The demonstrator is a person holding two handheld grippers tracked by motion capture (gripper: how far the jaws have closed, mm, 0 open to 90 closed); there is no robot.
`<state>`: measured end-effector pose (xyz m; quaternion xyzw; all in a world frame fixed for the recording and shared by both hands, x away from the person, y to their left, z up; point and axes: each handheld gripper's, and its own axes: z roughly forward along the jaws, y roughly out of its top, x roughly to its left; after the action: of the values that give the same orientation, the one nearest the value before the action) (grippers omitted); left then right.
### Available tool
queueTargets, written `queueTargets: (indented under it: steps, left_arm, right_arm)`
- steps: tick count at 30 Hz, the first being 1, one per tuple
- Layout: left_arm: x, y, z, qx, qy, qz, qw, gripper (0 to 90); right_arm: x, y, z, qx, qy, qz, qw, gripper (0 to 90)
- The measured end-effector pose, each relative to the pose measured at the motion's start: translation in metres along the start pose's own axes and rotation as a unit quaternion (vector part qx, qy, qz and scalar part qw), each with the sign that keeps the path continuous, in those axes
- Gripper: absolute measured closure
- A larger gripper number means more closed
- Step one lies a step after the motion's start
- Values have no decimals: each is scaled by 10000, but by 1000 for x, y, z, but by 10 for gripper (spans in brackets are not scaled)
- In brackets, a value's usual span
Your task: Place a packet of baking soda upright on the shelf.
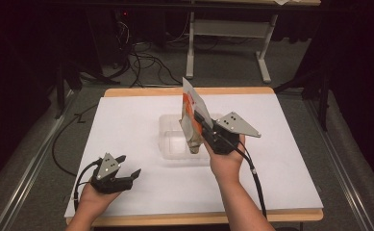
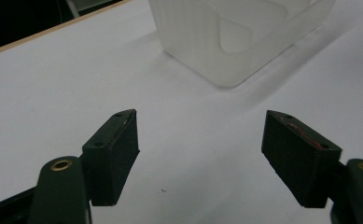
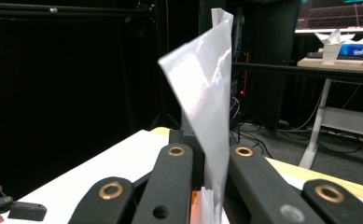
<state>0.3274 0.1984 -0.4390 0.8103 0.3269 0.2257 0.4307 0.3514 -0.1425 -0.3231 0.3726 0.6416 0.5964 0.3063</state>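
Nearest us, our left gripper (image 1: 127, 171) rested low at the near left of the white table (image 1: 127, 125), close to its near edge, its jaws spread wide with nothing between them. Seen in the left gripper view, that gripper (image 2: 200, 158) hung over bare white surface, and the clear plastic container (image 2: 240, 37) stood ahead of it and well apart, so we had open room on that side. Farther in and to the right, our right gripper (image 1: 205, 126) was lifted above the table, its jaws closed narrow on a flat pouch (image 1: 193, 118), white with an orange patch. We held the pouch upright, its top corner pointing up and away, its lower end hanging over the clear plastic container (image 1: 168, 144) at the middle of the table; we could not tell whether it touched the container's wall. Looking along the right gripper (image 3: 212, 186), we saw the pouch (image 3: 205, 88) rise as a thin shiny sheet from between the jaws. Wide bare margins lay left, right and far of the container, up to the table's wooden edge (image 1: 184, 91).
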Motion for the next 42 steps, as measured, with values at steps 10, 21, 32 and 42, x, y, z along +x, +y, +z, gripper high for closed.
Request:
queueTargets:
  steps: [10, 21, 32, 42]
  left_arm:
    - [2, 0, -1, -18, 4, -10, 10000, 276]
    - [1, 0, 0, -24, 0, -1, 10000, 276]
    - [3, 0, -1, -31, 0, 3, 10000, 276]
    - [3, 0, -1, -21, -3, 9, 10000, 276]
  right_arm:
    - [-1, -8, 25, 222, 18, 112, 9997, 900]
    - [-1, -10, 45, 277, -39, 198, 9994, 900]
    - [0, -16, 59, 373, -112, 208, 9990, 900]
    - [-3, -20, 68, 445, -188, 235, 9986, 900]
